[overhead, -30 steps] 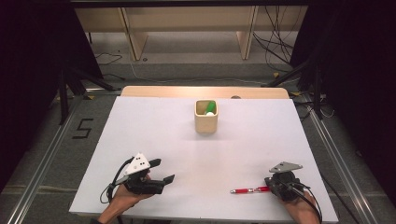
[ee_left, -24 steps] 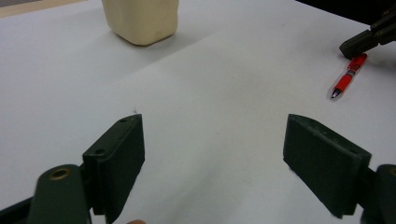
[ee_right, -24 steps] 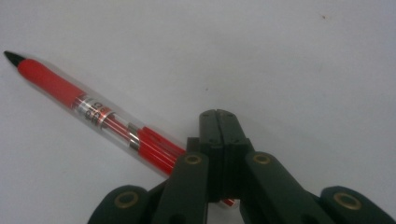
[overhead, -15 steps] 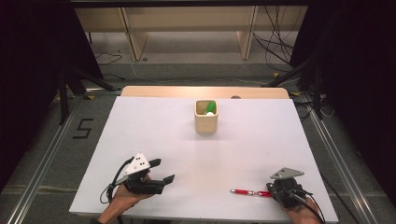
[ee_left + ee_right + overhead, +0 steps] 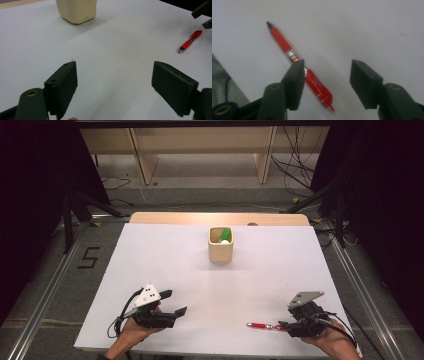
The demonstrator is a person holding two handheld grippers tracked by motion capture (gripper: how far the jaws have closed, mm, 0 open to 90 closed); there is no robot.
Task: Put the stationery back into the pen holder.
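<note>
Near the front right edge of the white table [image 5: 165, 255], at about 5 o'clock from the pale wooden cup [image 5: 220, 251]: slim red plastic pen with clear barrel and metal band [image 5: 261, 325], lying flat. Long axis roughly 9-to-3 in the high view, dark tip toward 9 o'clock, clip end just beside the right gripper [image 5: 286, 326]. Seen along that gripper's own view, red pen [image 5: 299, 67] running diagonally from 11 to 5 o'clock, clip end between the parted jaws, barrel passing under the left-hand one; jaws apart, nothing clamped. Likely requirement: rotation of the wrist to set the jaws square across the barrel before closing. Left gripper [image 5: 172, 303] well apart at 9 o'clock from the pen [image 5: 190, 41], jaws wide apart, empty. Nearer hand: the right.
</note>
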